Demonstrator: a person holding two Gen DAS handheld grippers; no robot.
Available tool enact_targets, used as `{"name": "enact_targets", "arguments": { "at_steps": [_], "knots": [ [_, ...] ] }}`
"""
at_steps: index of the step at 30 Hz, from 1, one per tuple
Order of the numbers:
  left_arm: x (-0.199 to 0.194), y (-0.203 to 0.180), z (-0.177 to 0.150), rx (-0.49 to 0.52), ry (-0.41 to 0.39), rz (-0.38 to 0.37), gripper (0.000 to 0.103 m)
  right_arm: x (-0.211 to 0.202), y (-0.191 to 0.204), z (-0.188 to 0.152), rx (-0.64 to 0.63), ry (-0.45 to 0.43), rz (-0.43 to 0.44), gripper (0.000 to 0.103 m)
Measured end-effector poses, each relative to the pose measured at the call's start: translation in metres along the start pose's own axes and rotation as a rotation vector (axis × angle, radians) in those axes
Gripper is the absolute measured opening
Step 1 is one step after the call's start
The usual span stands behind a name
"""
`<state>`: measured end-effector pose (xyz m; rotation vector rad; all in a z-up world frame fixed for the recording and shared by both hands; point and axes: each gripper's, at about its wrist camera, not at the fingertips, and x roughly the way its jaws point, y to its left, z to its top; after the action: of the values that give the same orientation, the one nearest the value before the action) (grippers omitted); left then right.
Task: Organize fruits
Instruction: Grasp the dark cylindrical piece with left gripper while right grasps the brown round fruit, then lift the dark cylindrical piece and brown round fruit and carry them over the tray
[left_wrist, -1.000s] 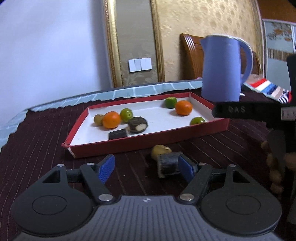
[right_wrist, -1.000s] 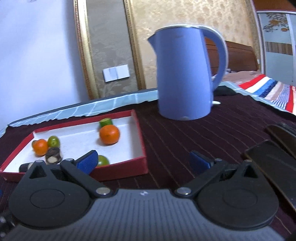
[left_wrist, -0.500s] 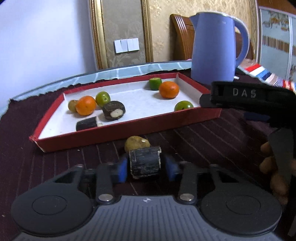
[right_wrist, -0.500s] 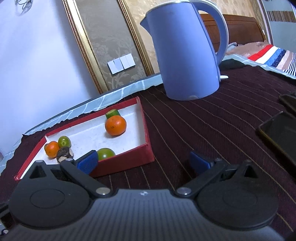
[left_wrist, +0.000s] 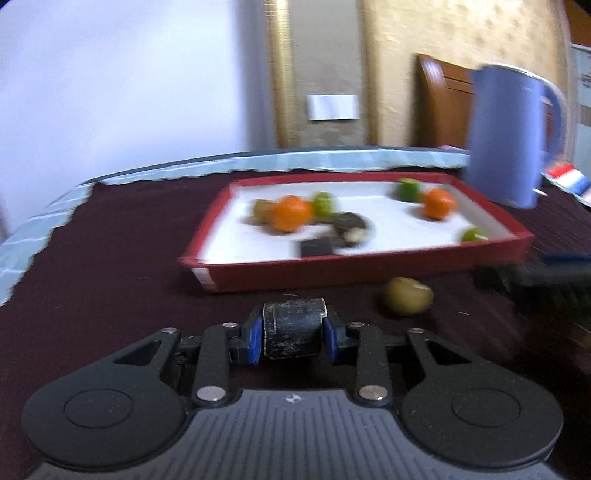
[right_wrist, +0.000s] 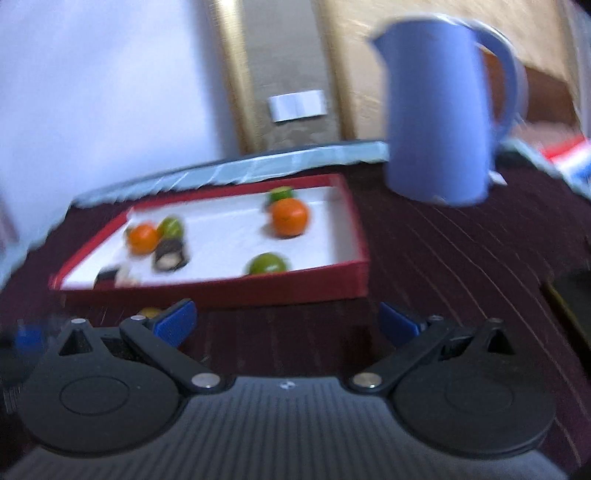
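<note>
Left gripper is clamped on the dark stubby chunk, low centre of frame; looks stiff, light, scuffed, so gripping the flat sides works. Right gripper gapes wide, empty. Red tray sits mid-frame.

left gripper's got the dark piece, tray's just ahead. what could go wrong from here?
1. The left gripper clamps the short dark cylindrical chunk only at its ends; it might twist out.
2. The yellowish round fruit lies loose before the red cardboard tray; a low pass could knock it away.
</note>
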<state>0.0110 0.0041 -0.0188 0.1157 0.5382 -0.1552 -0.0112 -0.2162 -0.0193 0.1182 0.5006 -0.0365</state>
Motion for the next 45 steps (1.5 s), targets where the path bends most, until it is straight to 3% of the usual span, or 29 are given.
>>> {"name": "enact_targets", "arguments": {
  "at_steps": [6,8,9,10,17,21,22,23,28,37,45],
  "knots": [
    [0.01,0.021,-0.003,-0.05,0.015,0.04,0.032,0.007,0.054,-0.003,-0.261,0.018,0.056,0.103],
    [0.011,0.018,-0.005,-0.039,0.011,0.042,0.032,0.015,0.064,0.001,-0.309,0.045,0.07,0.096],
    [0.01,0.017,-0.005,-0.031,0.001,0.047,0.032,0.021,0.068,0.004,-0.326,0.065,0.089,0.088],
    [0.007,0.017,-0.006,-0.027,-0.006,0.051,0.032,0.026,0.071,0.005,-0.33,0.082,0.1,0.087],
    [0.011,0.018,-0.008,-0.03,0.012,0.048,0.032,0.044,0.081,0.004,-0.323,0.146,0.166,0.084],
    [0.012,0.014,-0.009,-0.016,0.014,0.057,0.032,0.043,0.078,0.003,-0.305,0.143,0.168,0.068],
    [0.013,0.014,-0.008,-0.015,0.017,0.057,0.032,0.043,0.078,0.003,-0.305,0.14,0.172,0.053],
    [0.013,0.014,-0.008,-0.016,0.02,0.056,0.032,0.041,0.078,0.003,-0.305,0.136,0.184,0.044],
    [0.014,0.016,-0.008,-0.026,0.024,0.048,0.032,0.038,0.081,0.003,-0.304,0.132,0.18,0.028],
    [0.012,0.013,-0.003,-0.041,0.027,0.019,0.032,0.009,0.065,0.001,-0.262,0.06,0.092,0.028],
    [0.007,-0.02,0.003,0.022,0.016,0.02,0.032,-0.002,0.042,-0.009,-0.232,0.049,0.017,0.028]
  ]
}}
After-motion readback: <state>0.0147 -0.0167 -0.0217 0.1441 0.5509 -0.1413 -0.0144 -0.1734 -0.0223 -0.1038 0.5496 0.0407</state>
